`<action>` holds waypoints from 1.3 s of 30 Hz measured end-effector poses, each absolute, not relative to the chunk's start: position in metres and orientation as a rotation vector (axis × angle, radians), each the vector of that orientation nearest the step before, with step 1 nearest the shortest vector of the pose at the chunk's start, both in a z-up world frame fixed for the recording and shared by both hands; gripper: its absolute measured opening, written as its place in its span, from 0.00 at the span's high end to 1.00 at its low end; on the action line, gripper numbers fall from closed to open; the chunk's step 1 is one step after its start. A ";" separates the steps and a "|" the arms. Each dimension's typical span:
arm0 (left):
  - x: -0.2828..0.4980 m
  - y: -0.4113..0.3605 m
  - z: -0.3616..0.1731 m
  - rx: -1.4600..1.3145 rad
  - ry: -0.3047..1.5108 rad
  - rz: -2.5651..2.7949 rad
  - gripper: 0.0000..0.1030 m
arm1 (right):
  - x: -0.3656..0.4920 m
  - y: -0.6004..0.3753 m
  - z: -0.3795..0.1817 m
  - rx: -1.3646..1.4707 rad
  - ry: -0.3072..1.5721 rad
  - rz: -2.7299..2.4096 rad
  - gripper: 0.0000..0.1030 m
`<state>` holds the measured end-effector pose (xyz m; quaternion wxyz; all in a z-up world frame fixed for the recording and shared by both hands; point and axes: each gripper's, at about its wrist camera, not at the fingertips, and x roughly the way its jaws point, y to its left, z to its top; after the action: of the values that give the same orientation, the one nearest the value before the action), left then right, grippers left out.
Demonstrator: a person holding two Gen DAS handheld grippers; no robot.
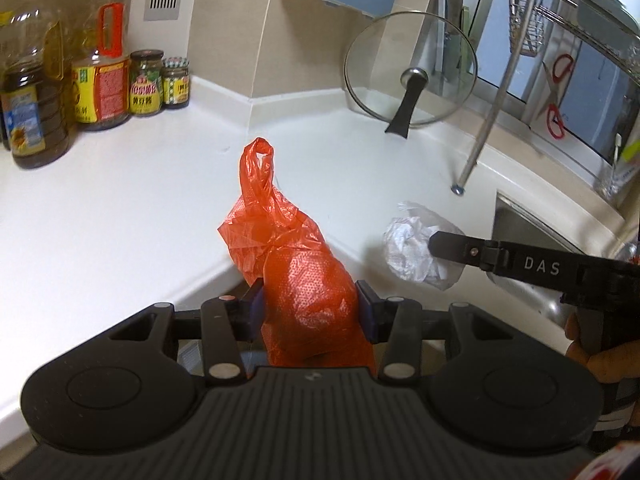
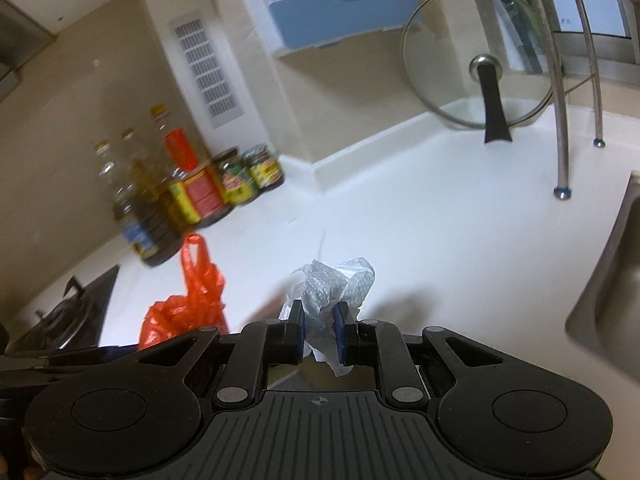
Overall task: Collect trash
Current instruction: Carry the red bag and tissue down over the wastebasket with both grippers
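Orange bag (image 1: 308, 280) pinched by left gripper (image 1: 310, 312); right gripper (image 2: 320, 328), beside it, clamps crumpled wrap (image 2: 332, 284), which could slip free.

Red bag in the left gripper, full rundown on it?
The red bag is thin, crinkled, translucent orange-red plastic with a fine dotted texture. Its body bulges as if filled; the twisted neck ends in a handle loop standing upright. The left gripper pinches its body between both pads, at the white counter edge.
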<state>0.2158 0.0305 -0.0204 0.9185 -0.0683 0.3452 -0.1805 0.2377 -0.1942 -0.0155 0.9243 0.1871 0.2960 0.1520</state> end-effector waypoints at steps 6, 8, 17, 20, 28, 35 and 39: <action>0.191 0.042 -0.030 -0.147 0.745 -0.369 0.59 | 0.213 -0.175 -0.026 0.369 0.661 0.342 0.85; 0.185 0.047 -0.034 -0.153 0.756 -0.362 0.59 | 0.209 -0.170 -0.031 0.361 0.684 0.354 0.85; 0.162 0.062 -0.064 -0.155 0.837 -0.292 0.59 | 0.207 -0.171 -0.061 0.349 0.784 0.384 0.85; 0.158 0.061 -0.074 -0.160 0.881 -0.270 0.59 | 0.208 -0.174 -0.071 0.341 0.821 0.397 0.85; 0.147 0.049 -0.102 -0.175 0.983 -0.224 0.59 | 0.210 -0.176 -0.100 0.298 0.914 0.441 0.85; 0.147 0.042 -0.120 -0.191 1.015 -0.186 0.59 | 0.214 -0.171 -0.135 0.248 0.996 0.467 0.85; 0.152 0.038 -0.131 -0.189 1.029 -0.168 0.59 | 0.216 -0.167 -0.155 0.223 1.041 0.472 0.85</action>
<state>0.1520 0.0381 -0.1308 0.8628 -0.0900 0.4909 -0.0802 0.2156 -0.1672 -0.1545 0.8353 0.1053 0.4914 0.2230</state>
